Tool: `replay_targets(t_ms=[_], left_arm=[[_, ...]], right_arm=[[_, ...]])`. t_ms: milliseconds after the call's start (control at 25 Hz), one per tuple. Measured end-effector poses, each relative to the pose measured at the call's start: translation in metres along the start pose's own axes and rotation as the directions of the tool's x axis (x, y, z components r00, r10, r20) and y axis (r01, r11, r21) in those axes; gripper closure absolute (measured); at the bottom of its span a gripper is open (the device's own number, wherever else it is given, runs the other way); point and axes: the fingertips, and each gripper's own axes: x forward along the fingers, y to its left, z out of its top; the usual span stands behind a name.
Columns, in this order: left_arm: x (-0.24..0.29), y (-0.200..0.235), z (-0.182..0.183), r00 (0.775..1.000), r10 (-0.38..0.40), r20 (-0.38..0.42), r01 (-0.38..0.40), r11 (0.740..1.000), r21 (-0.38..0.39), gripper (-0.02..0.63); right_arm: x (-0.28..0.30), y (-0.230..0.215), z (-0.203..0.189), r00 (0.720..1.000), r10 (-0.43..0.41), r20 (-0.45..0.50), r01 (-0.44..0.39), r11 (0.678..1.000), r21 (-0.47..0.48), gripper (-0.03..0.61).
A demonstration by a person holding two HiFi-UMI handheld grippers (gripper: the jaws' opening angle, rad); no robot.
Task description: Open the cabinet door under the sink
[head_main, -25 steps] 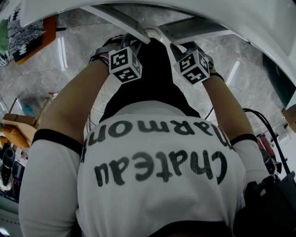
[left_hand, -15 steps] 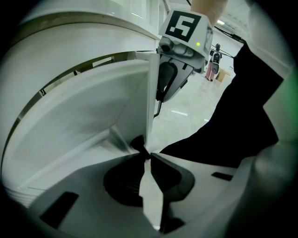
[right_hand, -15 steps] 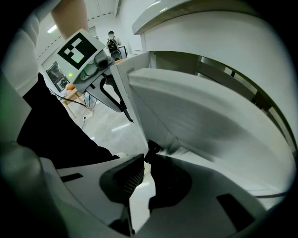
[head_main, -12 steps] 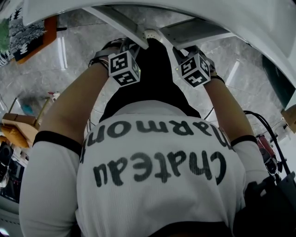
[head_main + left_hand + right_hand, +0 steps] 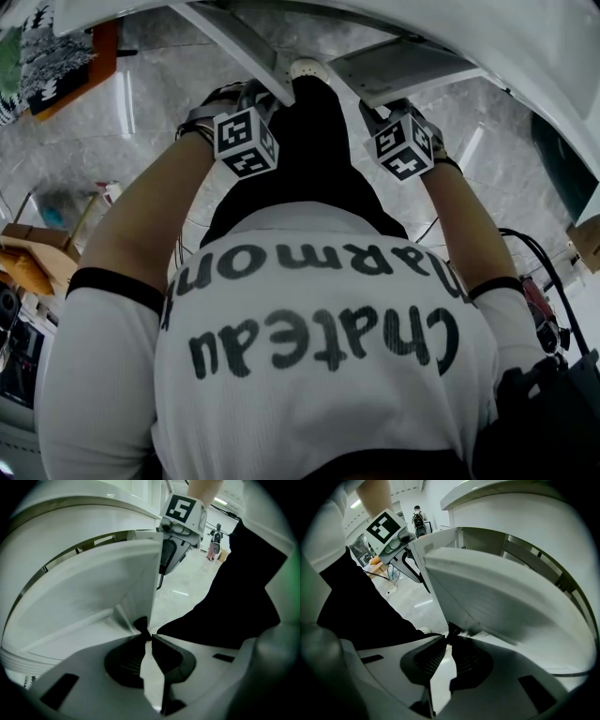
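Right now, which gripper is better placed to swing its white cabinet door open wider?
Left, narrowly. Both the left gripper and the right gripper are shut on small dark door knobs, but the left knob sits centred between the tips; the right knob looks slightly off-centre.

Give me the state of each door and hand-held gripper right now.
left cabinet door: swung partly open, edge gripped.
right cabinet door: swung partly open, edge gripped.
left hand-held gripper: shut on the left cabinet door's edge.
right hand-held gripper: shut on the right cabinet door's edge.
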Motion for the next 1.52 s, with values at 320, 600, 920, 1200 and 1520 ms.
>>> replay_targets(t_ms=[320,600,920,1200,1520], left_arm=[[-0.004,-0.007,-0.014,1.000,0.007,-0.021,-0.006,1.000,0.005,0.572],[-0.011,-0.012,-0.030,0.999,0.022,-0.039,-0.021,1.000,0.011,0.571],[-0.016,-0.016,-0.049,0.997,0.019,-0.070,-0.017,0.999,0.028,0.571],[-0.018,-0.018,-0.059,0.995,0.008,-0.099,-0.004,0.999,0.047,0.571],[-0.028,-0.023,-0.087,0.986,-0.025,-0.164,0.041,0.995,0.092,0.571]], right_arm=[[-0.002,0.002,-0.010,1.000,-0.011,-0.018,0.011,1.000,-0.002,0.538],[-0.005,0.010,-0.018,0.999,-0.028,-0.032,0.028,1.000,-0.010,0.538],[-0.006,0.013,-0.030,0.998,-0.041,-0.056,0.040,0.999,-0.011,0.538],[-0.009,0.014,-0.045,0.995,-0.050,-0.080,0.050,0.999,-0.007,0.538],[-0.011,0.019,-0.057,0.993,-0.053,-0.104,0.051,0.998,-0.020,0.538]])
